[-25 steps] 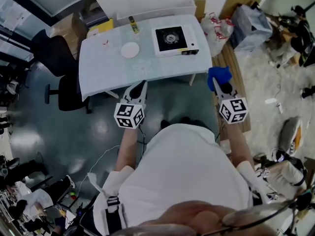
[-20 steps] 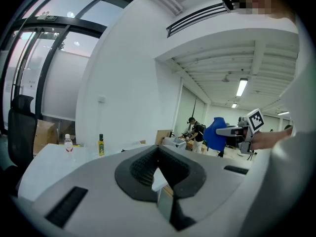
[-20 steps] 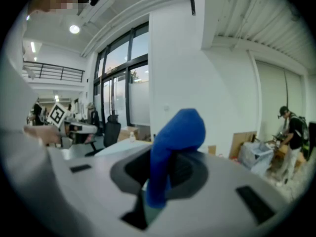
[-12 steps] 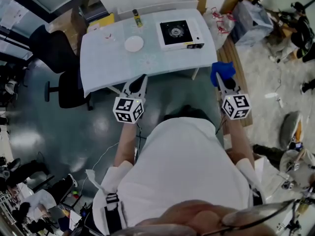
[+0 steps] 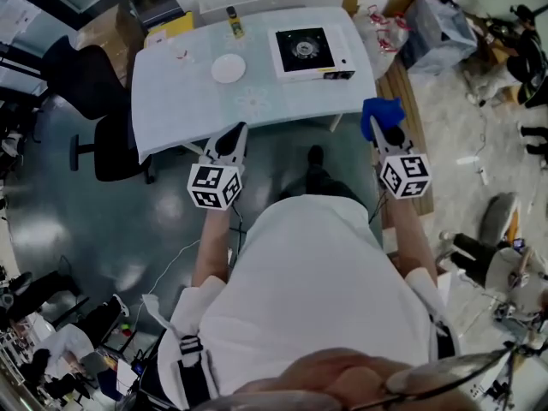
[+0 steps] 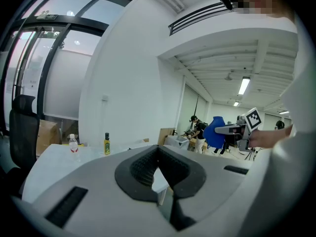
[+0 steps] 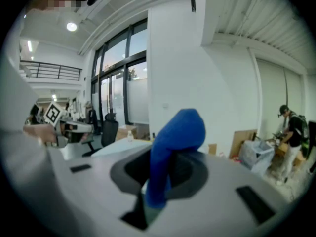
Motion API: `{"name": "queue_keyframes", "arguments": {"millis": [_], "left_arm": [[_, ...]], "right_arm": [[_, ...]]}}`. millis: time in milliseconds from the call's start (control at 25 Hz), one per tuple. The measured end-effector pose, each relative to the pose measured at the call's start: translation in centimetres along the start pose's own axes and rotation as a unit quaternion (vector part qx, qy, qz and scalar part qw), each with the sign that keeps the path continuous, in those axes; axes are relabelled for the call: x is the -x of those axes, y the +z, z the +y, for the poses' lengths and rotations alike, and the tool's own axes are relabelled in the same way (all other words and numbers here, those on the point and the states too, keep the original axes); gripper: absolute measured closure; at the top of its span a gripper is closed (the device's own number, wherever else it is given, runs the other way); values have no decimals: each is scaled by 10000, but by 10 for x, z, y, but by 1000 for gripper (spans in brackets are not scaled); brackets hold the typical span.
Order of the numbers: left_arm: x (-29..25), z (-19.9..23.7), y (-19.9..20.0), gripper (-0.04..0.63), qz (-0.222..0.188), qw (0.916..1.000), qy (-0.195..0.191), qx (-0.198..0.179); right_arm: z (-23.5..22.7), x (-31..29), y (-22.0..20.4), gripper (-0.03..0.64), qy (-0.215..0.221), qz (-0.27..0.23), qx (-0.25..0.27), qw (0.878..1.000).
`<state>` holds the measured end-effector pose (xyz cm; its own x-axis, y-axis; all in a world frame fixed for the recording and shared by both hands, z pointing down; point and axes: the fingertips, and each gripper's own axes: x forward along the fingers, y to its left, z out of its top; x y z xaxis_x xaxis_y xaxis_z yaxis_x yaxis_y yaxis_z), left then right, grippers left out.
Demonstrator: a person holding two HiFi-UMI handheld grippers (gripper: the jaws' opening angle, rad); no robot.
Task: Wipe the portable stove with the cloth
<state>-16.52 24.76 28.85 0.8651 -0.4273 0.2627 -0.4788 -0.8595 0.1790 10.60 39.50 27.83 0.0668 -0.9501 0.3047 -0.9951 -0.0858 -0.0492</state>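
The pale tabletop (image 5: pixel 171 110) ends ahead of both grippers, which hover over the dark glossy floor (image 5: pixel 128 229) short of its near edge. Open floor lies between the person and that edge. A black office chair (image 5: pixel 94 92) crowds the left side. The white-framed portable stove with a black top (image 5: pixel 306 51) sits at the tabletop's far right, close to the right edge, with bare surface in front of it and a small white round plate (image 5: pixel 228 68) to its left.

The right gripper (image 5: pixel 379 139) has its fingers clamped on the blue cloth (image 5: pixel 381 114), well apart from the stove. In the right gripper view the cloth (image 7: pixel 173 142) stands up from between the fingers, its long axis upright and its top folded over to the right.

The left gripper (image 5: pixel 235 133) is closed and empty – its fingers meet with nothing between them.
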Motion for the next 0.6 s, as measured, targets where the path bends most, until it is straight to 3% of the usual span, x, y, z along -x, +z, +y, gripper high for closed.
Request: {"name": "queue_keyframes", "arguments": {"millis": [600], "left_arm": [[-112,15,34,563,-33,9999,148,-52]], "right_arm": [[-78,-106,26,540,484,170,186,9985]]}}
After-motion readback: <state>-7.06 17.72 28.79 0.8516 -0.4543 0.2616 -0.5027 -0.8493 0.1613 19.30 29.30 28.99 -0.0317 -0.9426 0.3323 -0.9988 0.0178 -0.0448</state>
